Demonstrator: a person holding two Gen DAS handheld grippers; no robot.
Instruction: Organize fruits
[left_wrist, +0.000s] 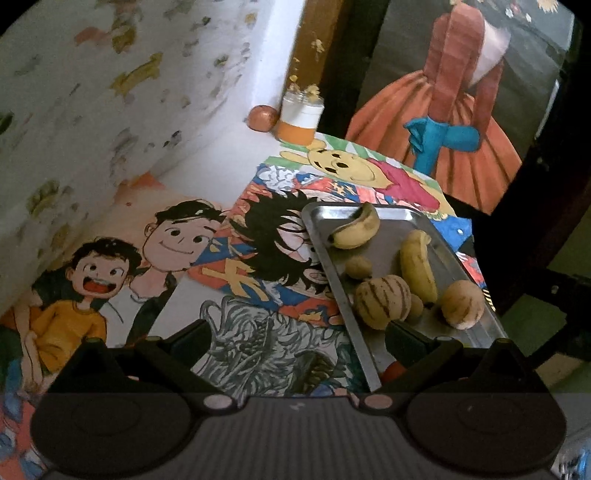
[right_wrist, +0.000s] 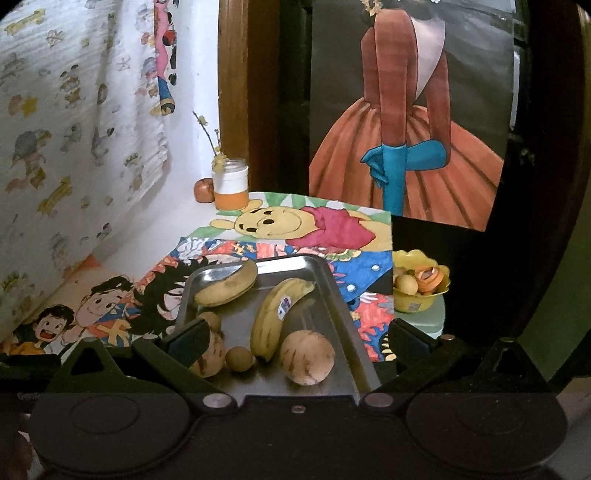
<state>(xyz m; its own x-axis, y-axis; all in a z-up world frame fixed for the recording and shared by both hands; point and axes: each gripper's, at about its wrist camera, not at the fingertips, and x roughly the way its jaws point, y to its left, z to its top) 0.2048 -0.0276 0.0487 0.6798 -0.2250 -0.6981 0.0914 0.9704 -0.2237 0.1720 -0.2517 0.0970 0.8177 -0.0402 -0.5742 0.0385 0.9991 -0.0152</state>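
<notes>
A steel tray (left_wrist: 388, 220) lies on the table's right side. On it are two bananas (left_wrist: 417, 266), two pale striped melons (left_wrist: 382, 301) and a few small round brown fruits (left_wrist: 358, 266). My left gripper (left_wrist: 299, 338) hovers open, low over the drawings just left of the tray, its right finger (left_wrist: 408, 338) above the tray's near end. In the right wrist view my right gripper (right_wrist: 299, 336) is open above the tray's (right_wrist: 347, 325) near end. A stickered banana (right_wrist: 275, 315), a melon (right_wrist: 307, 357) and a small fruit (right_wrist: 240, 357) lie below its spread fingers. Neither gripper holds anything.
Colourful drawings (left_wrist: 258, 258) cover the table. A jar (right_wrist: 231, 184) and an orange fruit (right_wrist: 204, 190) stand at the back by the wall. A yellow bowl (right_wrist: 421, 301) with fruit sits on a lower surface right of the table. A large painting (right_wrist: 406, 147) leans behind.
</notes>
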